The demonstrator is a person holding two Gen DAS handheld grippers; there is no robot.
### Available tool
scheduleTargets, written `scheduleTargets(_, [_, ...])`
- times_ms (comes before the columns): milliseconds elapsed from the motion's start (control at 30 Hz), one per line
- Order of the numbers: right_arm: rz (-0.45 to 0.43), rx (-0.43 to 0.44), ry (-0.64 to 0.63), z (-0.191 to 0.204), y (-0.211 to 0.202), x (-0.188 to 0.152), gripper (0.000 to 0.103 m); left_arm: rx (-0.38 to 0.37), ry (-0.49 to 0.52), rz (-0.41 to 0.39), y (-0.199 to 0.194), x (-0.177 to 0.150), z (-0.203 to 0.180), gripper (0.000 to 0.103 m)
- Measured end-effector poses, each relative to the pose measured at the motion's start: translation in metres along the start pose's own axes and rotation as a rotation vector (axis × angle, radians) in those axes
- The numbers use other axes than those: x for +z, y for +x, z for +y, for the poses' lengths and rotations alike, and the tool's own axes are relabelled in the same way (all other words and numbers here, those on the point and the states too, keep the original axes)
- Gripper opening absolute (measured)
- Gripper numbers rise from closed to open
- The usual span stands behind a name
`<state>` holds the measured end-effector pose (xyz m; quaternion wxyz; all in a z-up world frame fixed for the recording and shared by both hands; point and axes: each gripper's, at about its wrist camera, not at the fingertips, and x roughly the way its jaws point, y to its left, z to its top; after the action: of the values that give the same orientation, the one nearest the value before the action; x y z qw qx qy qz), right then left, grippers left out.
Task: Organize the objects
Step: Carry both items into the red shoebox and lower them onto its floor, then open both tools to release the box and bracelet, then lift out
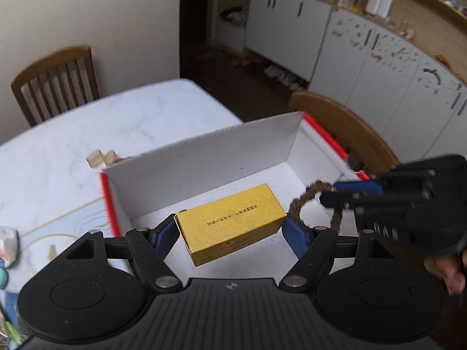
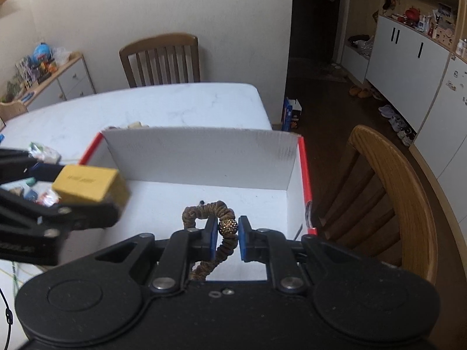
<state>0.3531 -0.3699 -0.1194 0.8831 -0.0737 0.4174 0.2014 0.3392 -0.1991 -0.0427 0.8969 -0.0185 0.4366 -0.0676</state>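
Over an empty white carton (image 2: pixel 204 157), the left tool (image 1: pixel 230 230) grips a gold box (image 1: pixel 230 221) and the right tool (image 2: pixel 227 237) pinches a beaded hair tie (image 2: pixel 217 213), neither yet dropped in.

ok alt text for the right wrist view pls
The right tongs grip a brown hair tie by its beaded ball over an open white box with red edges on a white table. At left, the left tongs hold a gold box above it.
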Motion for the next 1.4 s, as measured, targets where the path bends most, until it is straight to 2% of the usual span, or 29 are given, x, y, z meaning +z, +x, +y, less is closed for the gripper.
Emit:
scheduleTargets(333, [0.126,0.060,-0.087,-0.002,0.043,-0.009,0.013,0.053,-0.052,0.153,0.072,0.007,-0.001,0.076])
scheduleTargets(500, [0.178,0.058,-0.143,0.006,0.056,-0.011,0.013,0.092,-0.037,0.231,0.097,0.011,-0.005,0.076])
scheduleTargets(667, [0.242,0.063,-0.138,0.006,0.069,-0.006,0.013,0.094,-0.054,0.303,0.111,0.013,-0.004,0.076])
scheduleTargets(933, [0.311,0.068,-0.137,0.006,0.079,-0.008,0.013,0.080,-0.089,0.355,0.124,0.012,0.001,0.077])
scheduleTargets(1167, [0.353,0.086,-0.151,0.008,0.084,-0.008,0.014,0.077,-0.120,0.365,0.126,0.011,0.007,0.077])
scheduleTargets(1400, [0.308,0.124,-0.136,0.002,0.069,-0.007,0.021,0.052,-0.139,0.328,0.109,0.014,0.011,0.077])
